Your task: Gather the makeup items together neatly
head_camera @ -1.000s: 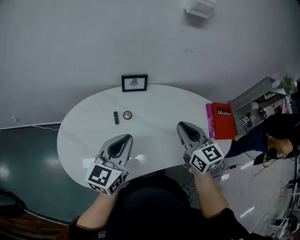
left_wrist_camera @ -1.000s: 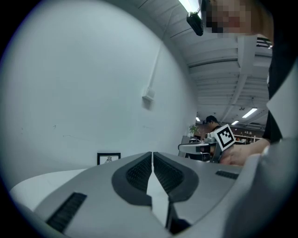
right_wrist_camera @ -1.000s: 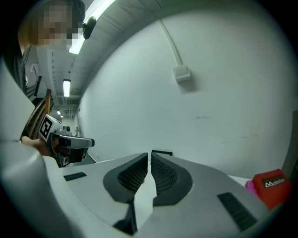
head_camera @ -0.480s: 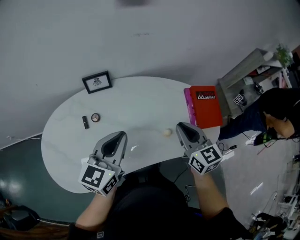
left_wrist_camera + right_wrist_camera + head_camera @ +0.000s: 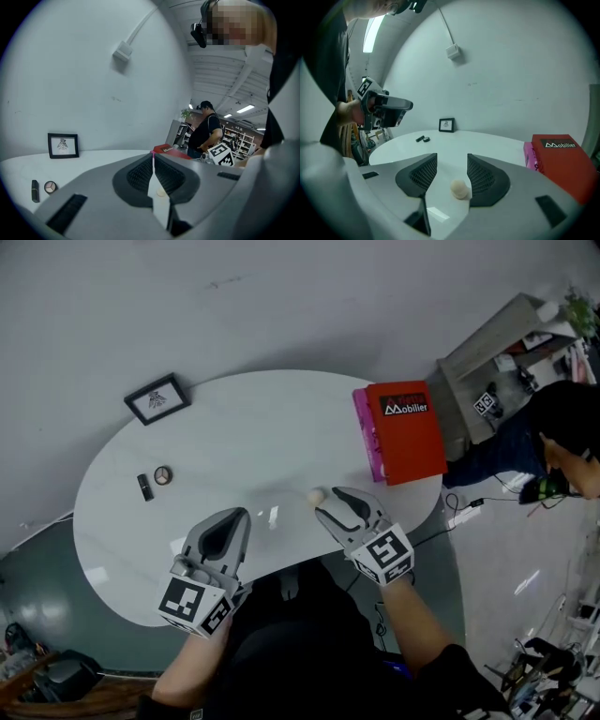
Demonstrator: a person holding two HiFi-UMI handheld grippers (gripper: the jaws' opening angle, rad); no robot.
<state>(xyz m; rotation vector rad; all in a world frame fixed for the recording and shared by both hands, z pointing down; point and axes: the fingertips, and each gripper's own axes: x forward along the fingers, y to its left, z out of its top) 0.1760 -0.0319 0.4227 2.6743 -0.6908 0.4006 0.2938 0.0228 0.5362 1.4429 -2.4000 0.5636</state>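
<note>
Three small makeup things lie on the white tabletop [image 5: 234, 427]. A little cream sponge [image 5: 460, 189] sits near the person, a bit right of the middle. A black tube [image 5: 144, 487] and a round compact [image 5: 163, 474] lie side by side, well apart from the sponge, over at the left end.

The right gripper [image 5: 452, 157] has just been opening its jaws. They now stand wide, with the sponge in the gap, closer to the right jaw. The pads do not press on it yet. The left gripper [image 5: 153, 157] is closed tight with nothing in it and hangs above the near edge.

The sponge looks soft, squashy and very light. It is rounded, so it may roll away if one jaw bumps it first. A good hold would be across its fat middle, with a gentle squeeze.

The tube looks hard and smooth and could roll too, so it is best gripped across its middle. The compact is flat and low, and it looks as if it could break, so its two edges look like the place to pinch.
</note>
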